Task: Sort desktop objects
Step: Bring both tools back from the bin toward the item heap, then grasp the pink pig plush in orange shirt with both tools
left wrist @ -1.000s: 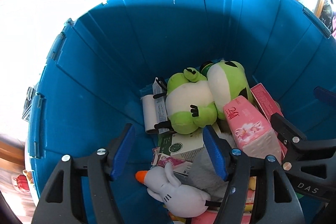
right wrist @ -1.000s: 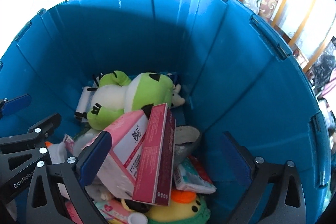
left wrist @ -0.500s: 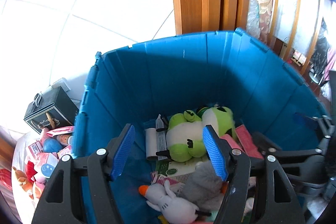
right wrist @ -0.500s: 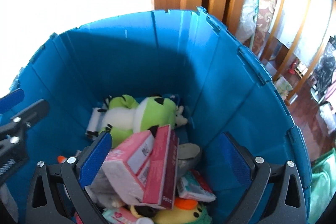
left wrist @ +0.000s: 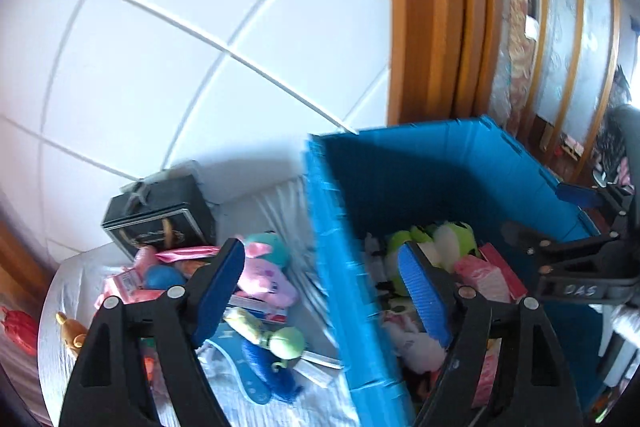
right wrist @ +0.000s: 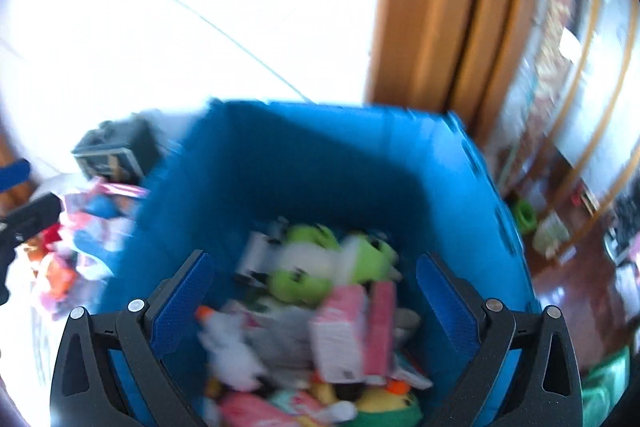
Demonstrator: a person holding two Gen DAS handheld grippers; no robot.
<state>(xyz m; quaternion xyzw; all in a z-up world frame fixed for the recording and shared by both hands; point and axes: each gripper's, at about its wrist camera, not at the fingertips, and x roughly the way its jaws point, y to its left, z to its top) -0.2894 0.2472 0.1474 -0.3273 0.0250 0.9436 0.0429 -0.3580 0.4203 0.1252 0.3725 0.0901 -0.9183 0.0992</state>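
Toys fill the deep blue plastic bin [left wrist: 440,163] at the right of the left wrist frame, a green plush frog [left wrist: 436,243] on top. We hold the left gripper [left wrist: 324,291] wide open and empty, astride the bin's left wall. Our right gripper [right wrist: 314,295] also gapes empty above the bin. More plush toys [left wrist: 260,271] lie on the white cloth [left wrist: 276,195] at lower left, beside a black box [left wrist: 160,215].

Blue bin [left wrist: 440,163], green frog plush [left wrist: 448,239], black gift box [left wrist: 160,215]

bright daylight | right wrist view heavily motion-blurred, wall blown out | left view mildly blurred | fisheye edges dark, curved
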